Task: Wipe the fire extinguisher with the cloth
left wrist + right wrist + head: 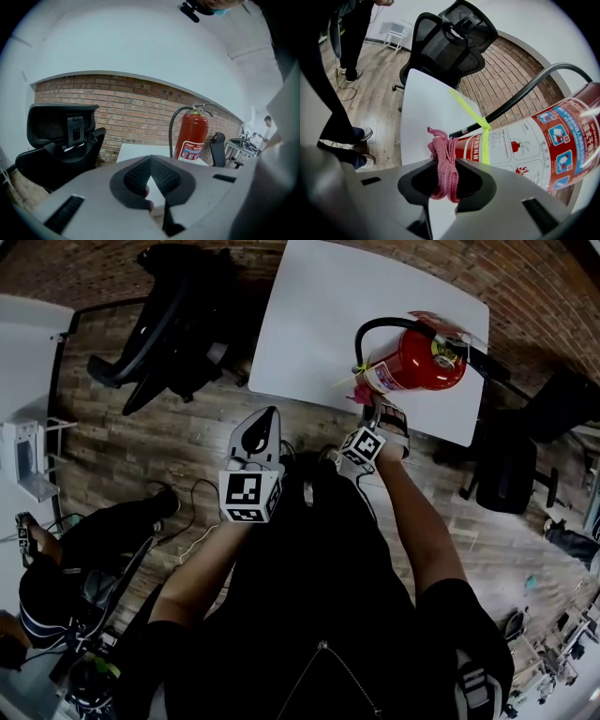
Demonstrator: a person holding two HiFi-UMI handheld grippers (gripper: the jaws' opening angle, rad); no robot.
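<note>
Cloth: a pink cloth (440, 152) is bunched into a narrow roll and is pinched between the jaws of the right tool (446, 169), with its loose end poking out past the tips.
Right tool: closed on the cloth; in the head view it is held at the near edge of the white bench (319, 315), right of centre.
Left tool: the left tool (150, 160) is seen with its jaw tips touching and nothing gripped; it is held low and short of the bench, at centre-left of the head view.
Fire extinguisher: the red fire extinguisher (543, 140) stands upright on the bench near its right-hand corner, at the upper right of the head view; its black hose (520, 96) is tied to the body with a yellow strap (485, 136).
Key relation: the cylinder is just beyond and to the right of the cloth in the right gripper view, very near, though contact cannot be confirmed. The long axis is vertical, so strokes would be judged to run up and down or around the body.
Nearer arm: the right, by a clear margin; the left tool is well apart from the cylinder.
Stage: wiping is judged to be about to start or barely begun.
Risk: a sideways push could tip the cylinder, since it is not being steadied.
Surroundings: a black office chair (61, 136) is seen by the brick wall.
</note>
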